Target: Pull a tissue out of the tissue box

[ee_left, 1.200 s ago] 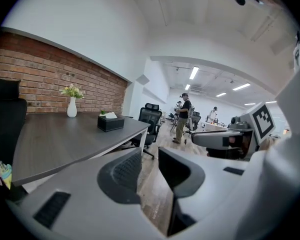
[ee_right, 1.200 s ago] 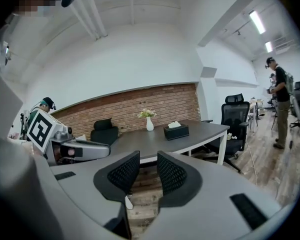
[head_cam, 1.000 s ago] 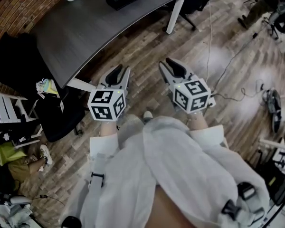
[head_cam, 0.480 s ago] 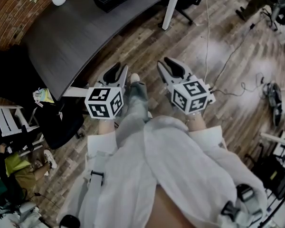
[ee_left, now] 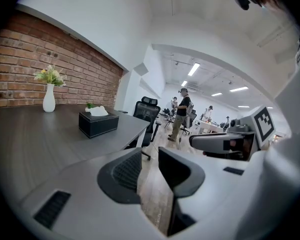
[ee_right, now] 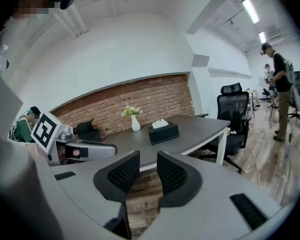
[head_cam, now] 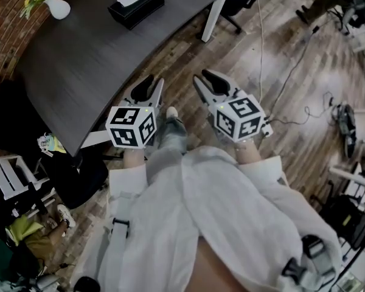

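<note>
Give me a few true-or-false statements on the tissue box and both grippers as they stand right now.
1. A white tissue sticks up out of the black tissue box. True.
2. The left gripper is shut on a tissue. False: its jaws stand apart with nothing between them.
3. The white vase with flowers stands on the same dark table as the tissue box. True.
4. The right gripper touches the tissue box. False: it is open and empty over the wooden floor, short of the table and well away from the box.
</note>
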Tool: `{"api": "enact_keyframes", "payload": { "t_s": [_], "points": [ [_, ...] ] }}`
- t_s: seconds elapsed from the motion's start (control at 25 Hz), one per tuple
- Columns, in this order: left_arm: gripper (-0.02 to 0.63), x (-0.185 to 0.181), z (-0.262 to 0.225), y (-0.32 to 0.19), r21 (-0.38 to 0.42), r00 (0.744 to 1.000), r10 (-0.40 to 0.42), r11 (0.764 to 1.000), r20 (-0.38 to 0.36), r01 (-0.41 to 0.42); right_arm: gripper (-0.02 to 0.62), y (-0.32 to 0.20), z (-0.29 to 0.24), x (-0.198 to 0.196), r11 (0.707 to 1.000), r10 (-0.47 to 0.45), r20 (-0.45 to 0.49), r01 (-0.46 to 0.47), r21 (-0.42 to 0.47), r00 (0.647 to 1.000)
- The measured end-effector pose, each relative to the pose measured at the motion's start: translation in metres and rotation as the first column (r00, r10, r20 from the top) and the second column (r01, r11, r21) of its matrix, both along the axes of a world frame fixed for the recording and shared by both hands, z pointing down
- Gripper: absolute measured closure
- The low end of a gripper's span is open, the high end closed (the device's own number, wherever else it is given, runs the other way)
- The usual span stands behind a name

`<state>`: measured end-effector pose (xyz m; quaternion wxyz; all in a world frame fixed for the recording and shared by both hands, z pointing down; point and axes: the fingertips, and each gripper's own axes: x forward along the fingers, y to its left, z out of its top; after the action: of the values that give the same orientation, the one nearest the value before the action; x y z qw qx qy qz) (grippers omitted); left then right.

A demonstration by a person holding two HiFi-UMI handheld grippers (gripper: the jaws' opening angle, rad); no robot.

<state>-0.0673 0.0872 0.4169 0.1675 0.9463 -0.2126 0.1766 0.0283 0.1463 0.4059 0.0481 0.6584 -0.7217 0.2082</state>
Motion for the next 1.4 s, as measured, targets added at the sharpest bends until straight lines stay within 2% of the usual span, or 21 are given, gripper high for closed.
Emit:
{"api": "enact_keyframes", "payload": {
  "t_s": [0.48,0.64,0.84,1.04,1.24,1.4],
  "points": [
    [0.519,0.041,-0.029,-0.132,0.038,0.998,0.019,0.999,-0.066,-0.016,0.508,-0.128,-0.024,0.048,0.997,0.07,-0.038,-0.069,0.036,0.997],
    [0.52,0.05,-0.029,-0.165,0.041,0.998,0.031,0.999,-0.063,-0.028,0.508,-0.162,-0.024,0.059,0.996,0.079,-0.04,-0.077,0.033,0.996],
    [0.52,0.053,-0.024,-0.186,0.033,0.997,0.036,0.999,-0.061,-0.034,0.508,-0.187,-0.021,0.059,0.997,0.073,-0.039,-0.072,0.027,0.997],
    [0.52,0.053,-0.009,-0.189,-0.017,0.997,0.037,0.999,-0.062,-0.039,0.508,-0.191,-0.009,0.061,0.997,0.077,-0.032,-0.078,-0.015,0.997],
    [0.52,0.053,-0.008,-0.201,-0.018,0.998,0.004,1.0,-0.066,-0.005,0.508,-0.198,-0.008,0.075,0.996,0.086,-0.036,-0.087,-0.017,0.996],
    [0.519,0.045,0.0,-0.231,-0.019,0.997,-0.059,0.998,-0.05,0.058,0.508,-0.235,-0.002,0.08,0.999,0.047,-0.023,-0.048,-0.008,0.999]
  ]
}}
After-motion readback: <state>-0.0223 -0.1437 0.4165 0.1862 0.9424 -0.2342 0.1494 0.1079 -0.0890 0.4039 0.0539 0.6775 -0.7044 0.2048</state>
